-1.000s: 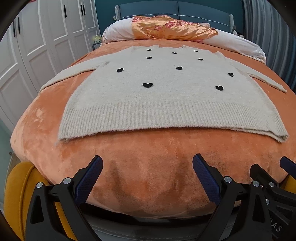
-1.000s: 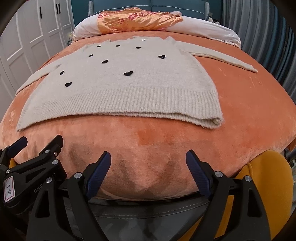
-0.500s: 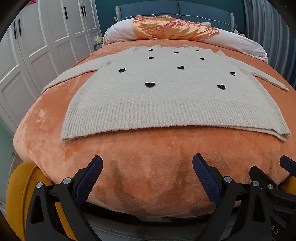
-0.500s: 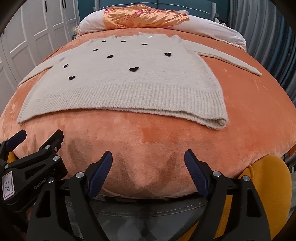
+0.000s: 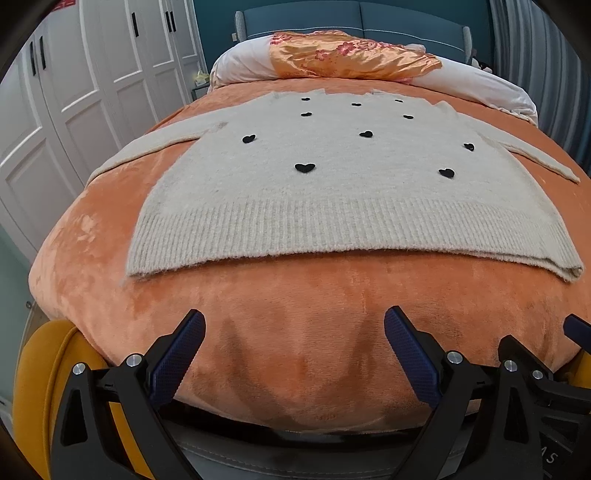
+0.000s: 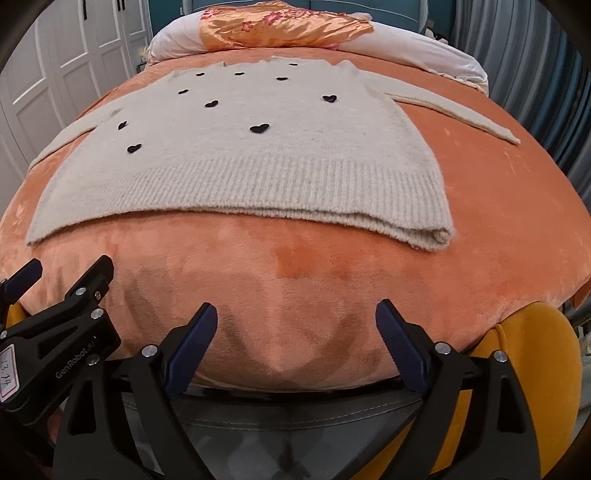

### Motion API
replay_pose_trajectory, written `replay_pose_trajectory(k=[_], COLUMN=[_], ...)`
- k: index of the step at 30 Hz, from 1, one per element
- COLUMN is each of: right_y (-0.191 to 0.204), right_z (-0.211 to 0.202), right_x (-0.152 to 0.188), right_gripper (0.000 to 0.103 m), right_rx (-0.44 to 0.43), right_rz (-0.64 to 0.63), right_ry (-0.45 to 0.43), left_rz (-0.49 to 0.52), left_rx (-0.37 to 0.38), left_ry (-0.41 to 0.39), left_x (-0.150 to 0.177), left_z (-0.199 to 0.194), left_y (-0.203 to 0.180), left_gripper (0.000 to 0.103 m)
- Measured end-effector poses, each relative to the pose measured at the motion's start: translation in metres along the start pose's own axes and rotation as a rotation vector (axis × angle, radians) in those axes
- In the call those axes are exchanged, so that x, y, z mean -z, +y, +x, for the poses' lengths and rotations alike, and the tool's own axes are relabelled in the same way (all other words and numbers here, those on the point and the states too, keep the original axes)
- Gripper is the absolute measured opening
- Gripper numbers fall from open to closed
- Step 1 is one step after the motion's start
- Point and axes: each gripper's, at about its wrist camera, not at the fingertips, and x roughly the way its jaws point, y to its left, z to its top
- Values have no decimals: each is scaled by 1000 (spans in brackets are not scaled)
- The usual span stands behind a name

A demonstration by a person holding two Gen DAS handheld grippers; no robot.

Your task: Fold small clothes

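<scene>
A cream knit sweater [image 5: 332,184] with small black hearts lies flat on the orange blanket [image 5: 295,314], sleeves spread to both sides, ribbed hem toward me. It also shows in the right wrist view [image 6: 258,155]. My left gripper [image 5: 293,328] is open and empty, hovering over the blanket's near edge, short of the hem. My right gripper [image 6: 295,321] is open and empty, beside the left one, also short of the hem. The left gripper's body [image 6: 55,332] shows at the lower left of the right wrist view.
A white pillow [image 5: 240,66] and an orange floral satin cloth [image 5: 347,55] lie at the bed's head against a blue headboard [image 5: 354,18]. White wardrobe doors [image 5: 74,92] stand on the left. A yellow chair [image 6: 532,350] sits at the bed's foot.
Both grippers have risen and moved slightly forward toward the sweater's hem. Both stay open; the sweater has not moved.
</scene>
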Motion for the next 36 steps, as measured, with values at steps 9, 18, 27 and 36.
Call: replay_pose_trajectory(k=[9, 18, 27, 36], right_y=[2, 4, 2, 0], right_z=[-3, -2, 2, 8], right_x=[0, -1, -2, -4], right_gripper=[85, 85, 85, 85], right_rx=[27, 33, 11, -17], right_rz=[-18, -28, -14, 6], right_ry=[-19, -27, -10, 1], left_rz=[1, 1, -3, -9], left_rx=[-11, -15, -18, -24], left_ry=[-5, -5, -7, 16], left_x=[1, 1, 0, -1], left_z=[-1, 0, -1, 8], left_y=[1, 1, 4, 2], left_gripper=[94, 95, 95, 95])
